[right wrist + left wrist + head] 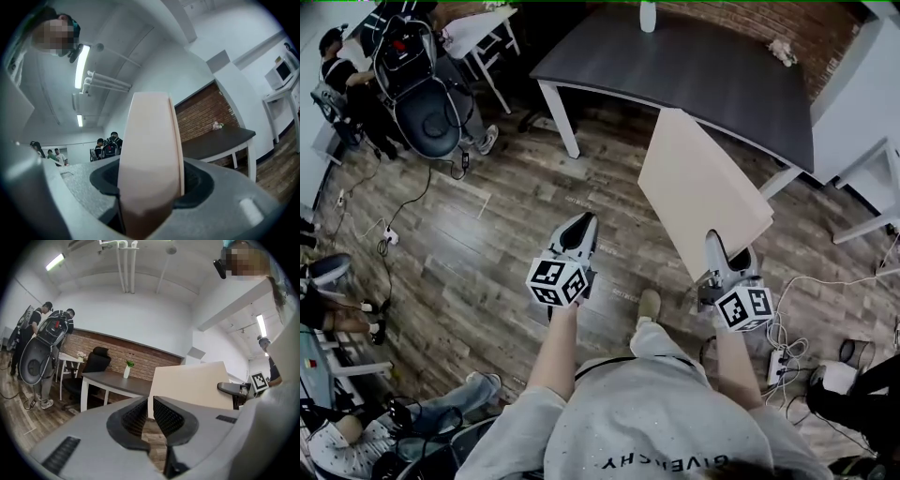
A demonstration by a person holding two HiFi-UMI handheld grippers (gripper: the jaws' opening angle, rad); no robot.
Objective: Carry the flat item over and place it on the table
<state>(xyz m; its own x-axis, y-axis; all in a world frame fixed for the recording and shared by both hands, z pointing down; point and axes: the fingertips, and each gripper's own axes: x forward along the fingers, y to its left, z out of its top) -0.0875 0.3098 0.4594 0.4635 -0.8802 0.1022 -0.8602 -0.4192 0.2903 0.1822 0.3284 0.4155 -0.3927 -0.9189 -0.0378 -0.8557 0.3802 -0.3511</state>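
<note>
Flat board [703,192]: held in the air just short of the table [675,66], its far end toward the table's near edge. Right gripper [717,246] is clamped on the board's near edge. Left gripper [578,230] is empty, jaws almost together. Assessment: the board looks stiff, thick and probably light, with smooth faces. A one-edge grip may pivot, so a second hold on the free side edge is advisable.

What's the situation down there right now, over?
Right gripper clamped on beige board's edge. Left gripper shut, empty. Dark table just ahead; nothing seen blocking the way.
</note>
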